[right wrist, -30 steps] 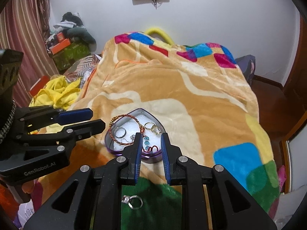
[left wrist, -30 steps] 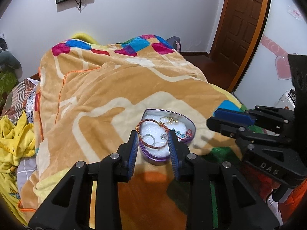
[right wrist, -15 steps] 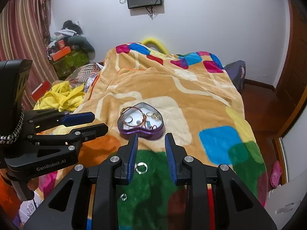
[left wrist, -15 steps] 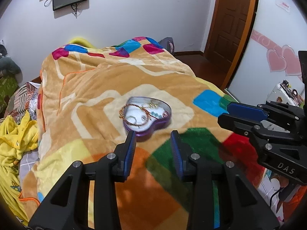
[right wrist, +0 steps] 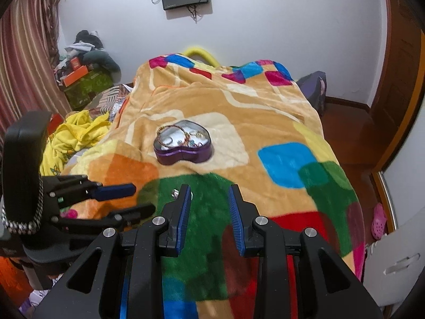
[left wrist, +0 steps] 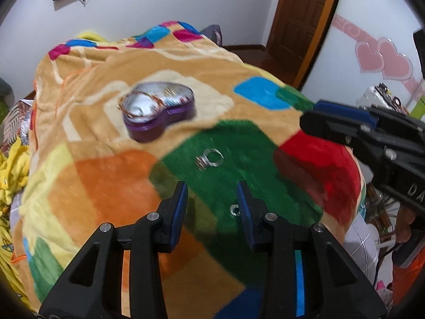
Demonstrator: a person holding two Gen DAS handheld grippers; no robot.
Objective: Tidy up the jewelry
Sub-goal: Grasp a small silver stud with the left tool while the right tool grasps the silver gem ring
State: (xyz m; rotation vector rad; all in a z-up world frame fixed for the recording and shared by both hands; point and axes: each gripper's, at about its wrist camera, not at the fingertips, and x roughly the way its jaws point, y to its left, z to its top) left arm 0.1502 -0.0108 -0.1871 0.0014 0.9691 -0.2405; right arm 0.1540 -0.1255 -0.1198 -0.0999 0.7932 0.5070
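Note:
A purple heart-shaped tin (left wrist: 159,111) sits on the blanket; it holds a woven bracelet, rings and beads, and also shows in the right wrist view (right wrist: 183,146). A silver ring (left wrist: 211,158) lies on the green patch, just ahead of my left gripper (left wrist: 212,194), which is open and empty. A smaller silver piece (left wrist: 233,209) lies beside its right finger. My right gripper (right wrist: 209,195) is open and empty above the green patch, well short of the tin. The ring peeks out beside its left finger in the right wrist view (right wrist: 175,193).
The bed is covered by an orange blanket (right wrist: 265,122) with coloured patches. Yellow clothes (right wrist: 77,135) and boxes are piled at its left. A wooden door (left wrist: 300,18) and floor are to the right; a pink shoe (right wrist: 378,220) lies on the floor.
Both grippers have pulled back from the tin toward the bed's near edge and opened wider. The silver ring and small piece now lie near the left gripper.

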